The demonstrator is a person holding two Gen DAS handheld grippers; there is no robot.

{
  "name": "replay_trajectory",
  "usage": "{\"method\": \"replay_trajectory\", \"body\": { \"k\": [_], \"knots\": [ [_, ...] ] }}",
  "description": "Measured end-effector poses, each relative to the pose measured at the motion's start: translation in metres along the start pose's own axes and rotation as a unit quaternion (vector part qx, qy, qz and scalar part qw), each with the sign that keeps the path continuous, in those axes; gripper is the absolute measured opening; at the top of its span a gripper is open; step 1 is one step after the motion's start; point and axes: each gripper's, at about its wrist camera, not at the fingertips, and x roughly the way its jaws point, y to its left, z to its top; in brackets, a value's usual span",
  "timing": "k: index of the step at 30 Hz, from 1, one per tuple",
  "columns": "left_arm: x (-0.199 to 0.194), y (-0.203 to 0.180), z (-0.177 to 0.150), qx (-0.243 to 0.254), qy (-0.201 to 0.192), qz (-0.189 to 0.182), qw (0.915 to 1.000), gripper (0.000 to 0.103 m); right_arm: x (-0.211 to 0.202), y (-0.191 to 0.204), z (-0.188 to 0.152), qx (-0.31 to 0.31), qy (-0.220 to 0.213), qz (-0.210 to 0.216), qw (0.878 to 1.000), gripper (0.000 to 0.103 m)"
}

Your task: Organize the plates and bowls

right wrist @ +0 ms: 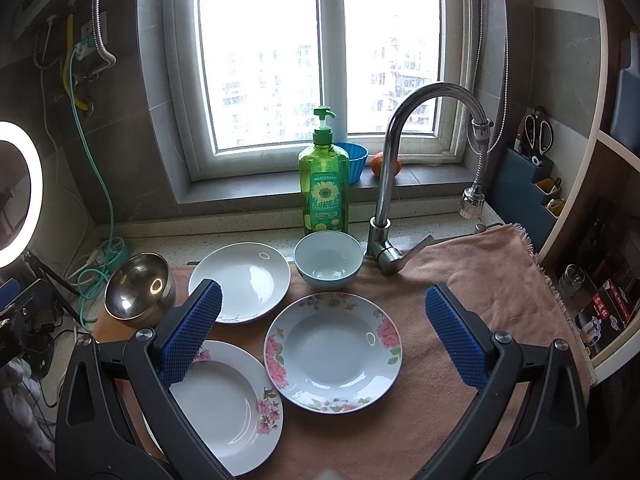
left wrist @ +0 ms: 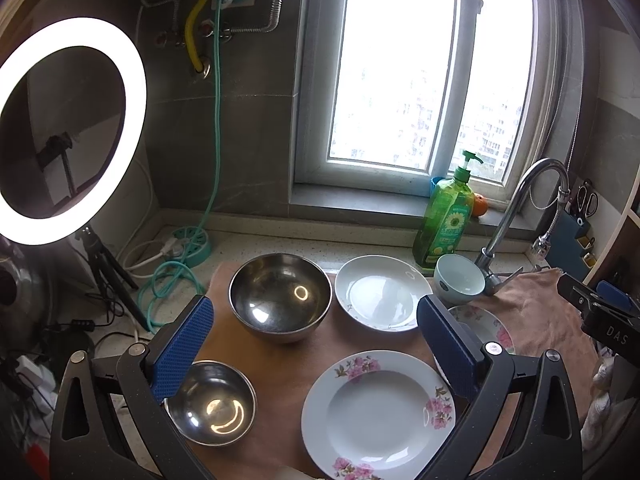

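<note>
Nearest the left wrist camera: a floral plate [left wrist: 378, 414], flat on the tan cloth [left wrist: 280, 364], low between the left gripper [left wrist: 316, 322] jaws and closer to the right-hand one. Left jaws stand wide, holding nothing. A small steel bowl [left wrist: 212, 402] sits partly under the left-hand jaw. Beyond the jaw tips, between them, a large steel bowl [left wrist: 280, 296] and, just beside it on the right, a plain white plate [left wrist: 380, 292]. A second floral plate [left wrist: 486, 326] is mostly hidden behind the right-hand jaw. A pale blue bowl [left wrist: 458, 280] stands past that jaw, near the faucet base [left wrist: 490, 264].

Right wrist view: right gripper [right wrist: 322, 310] jaws likewise wide, empty. The second floral plate [right wrist: 332, 352] lies centred between them. The first floral plate [right wrist: 228, 404] lies low, partly under the left-hand jaw. The white plate [right wrist: 240, 280] sits beyond the left-hand jaw tip; the pale blue bowl [right wrist: 328, 260] is beyond the gap, nearly touching the floral plate's far rim. The large steel bowl [right wrist: 138, 290] lies outside the left-hand jaw, at the cloth's edge. A green soap bottle [right wrist: 324, 184] stands upright behind the blue bowl.

All dishes rest separately on the surface; none stacked.
</note>
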Motion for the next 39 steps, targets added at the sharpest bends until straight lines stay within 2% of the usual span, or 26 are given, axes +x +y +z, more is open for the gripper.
{"method": "replay_trajectory", "body": {
  "k": [39],
  "knots": [
    [-0.0036, -0.0024, -0.0051, 0.003, -0.001, -0.002, 1.0000, 0.101, -0.0007, -0.0005, -0.0020, 0.001, 0.001, 0.000, 1.000, 0.103]
  ]
}}
